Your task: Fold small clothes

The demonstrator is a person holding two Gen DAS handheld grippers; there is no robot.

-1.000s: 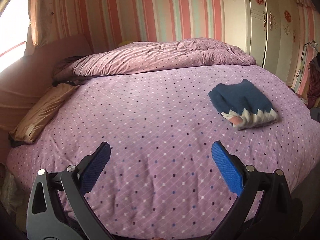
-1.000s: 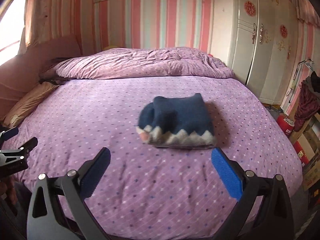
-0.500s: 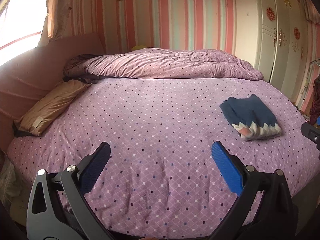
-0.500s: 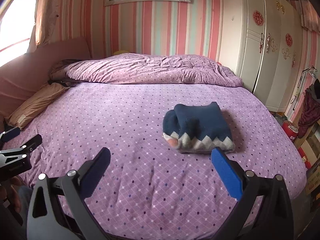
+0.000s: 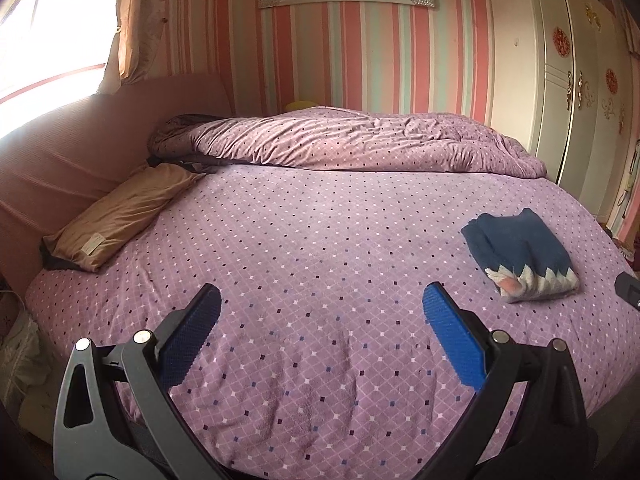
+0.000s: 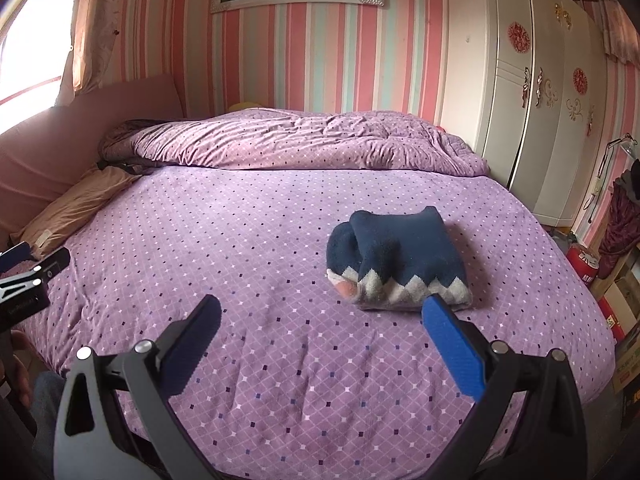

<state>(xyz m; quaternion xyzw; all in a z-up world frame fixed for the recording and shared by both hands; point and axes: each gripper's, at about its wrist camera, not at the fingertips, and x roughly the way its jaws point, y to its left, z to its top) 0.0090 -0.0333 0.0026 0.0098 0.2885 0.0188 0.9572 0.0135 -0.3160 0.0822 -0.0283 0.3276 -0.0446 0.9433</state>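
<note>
A small dark-blue knit garment with a grey-white zigzag hem [image 6: 396, 258] lies folded into a compact bundle on the purple dotted bedspread [image 6: 248, 248]. It also shows at the right in the left wrist view [image 5: 520, 256]. My right gripper [image 6: 320, 316] is open and empty, held above the bed's near edge, with the bundle just beyond its right fingertip. My left gripper [image 5: 320, 304] is open and empty, held above the bedspread [image 5: 304, 240] well left of the bundle.
A rolled purple duvet [image 5: 344, 140] lies along the far side of the bed. A tan pillow [image 5: 120, 216] rests by the pink headboard at left. White wardrobes [image 6: 532, 92] stand at right, with boxes and a red canister [image 6: 586, 260] on the floor.
Both grippers have pulled back and risen from the bed, so more of the room shows. The folded garment has stayed in place. Both grippers stay open.
</note>
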